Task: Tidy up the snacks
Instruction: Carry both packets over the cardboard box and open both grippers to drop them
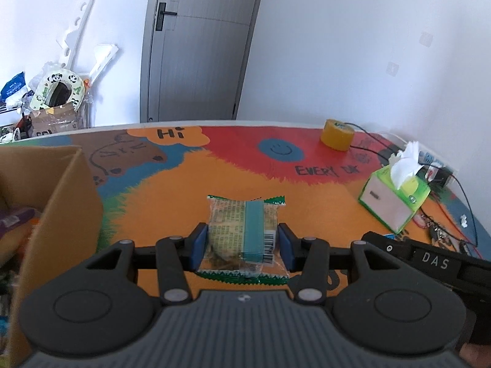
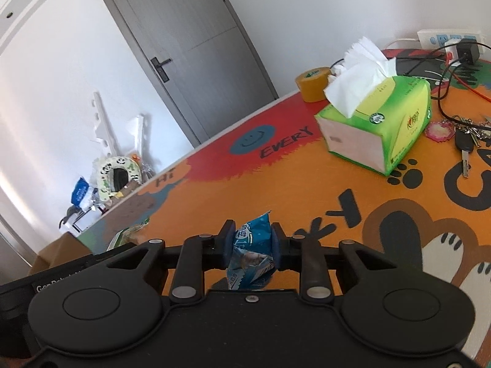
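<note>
Left wrist view: a table (image 1: 172,184) painted in bright orange, red and blue cartoon shapes is seen filling the scene, with a grey door (image 1: 199,46) in the white wall beyond it. One open cardboard box (image 1: 66,202) is seen at the near left edge, with wrappers dimly visible inside; it is judged to be where the snacks are being gathered. One green tissue box (image 1: 392,202) is placed at the right, and one roll of yellow tape (image 1: 337,135) at the far right; neither appears to belong to the sorting. The left hand-held gripper (image 1: 242,247) is closed on one clear snack packet (image 1: 242,230) with a teal band and green serrated ends, pinched by its two sides so that it is carried flat above the table. Right wrist view: the right hand-held gripper (image 2: 251,248) is clamped on one small blue snack packet (image 2: 251,254), crumpled between the pads and held clear of the table. One bunch of keys (image 2: 466,144) is seen lying at the far right. Two snacks are thus counted in the grippers, one in each, probably so that both can be taken to the box at once.
</note>
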